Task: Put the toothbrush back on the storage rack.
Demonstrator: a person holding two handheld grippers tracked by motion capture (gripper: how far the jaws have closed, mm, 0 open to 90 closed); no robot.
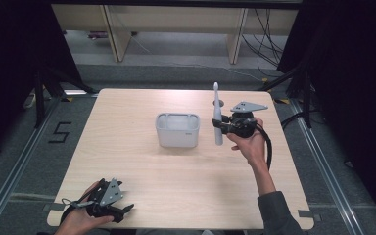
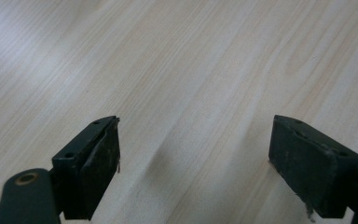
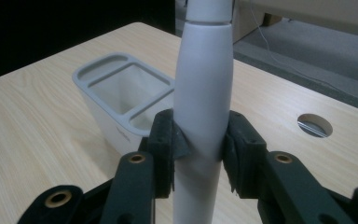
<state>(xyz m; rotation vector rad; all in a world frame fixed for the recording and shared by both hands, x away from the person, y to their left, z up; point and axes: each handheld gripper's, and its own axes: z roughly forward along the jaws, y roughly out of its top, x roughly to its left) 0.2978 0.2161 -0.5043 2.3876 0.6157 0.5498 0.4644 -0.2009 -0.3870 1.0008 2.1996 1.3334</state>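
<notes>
A white electric toothbrush [image 1: 217, 115] stands upright above the table, with my right gripper [image 1: 223, 125] shut on its handle just right of a grey-white holder [image 1: 177, 129]. In the right gripper view the toothbrush handle [image 3: 203, 121] is pinched between both pads, and the holder [image 3: 116, 88] with its three compartments lies beyond to the left. My left gripper [image 1: 127, 208] rests near the table's front left edge. In the left gripper view that gripper [image 2: 193, 161] is open, with bare wood between its pads.
The light wooden table [image 1: 137, 171] has a round cable hole [image 3: 314, 125] near its far right side. Table legs and cables stand on the floor beyond the far edge. Dark curtains flank both sides.
</notes>
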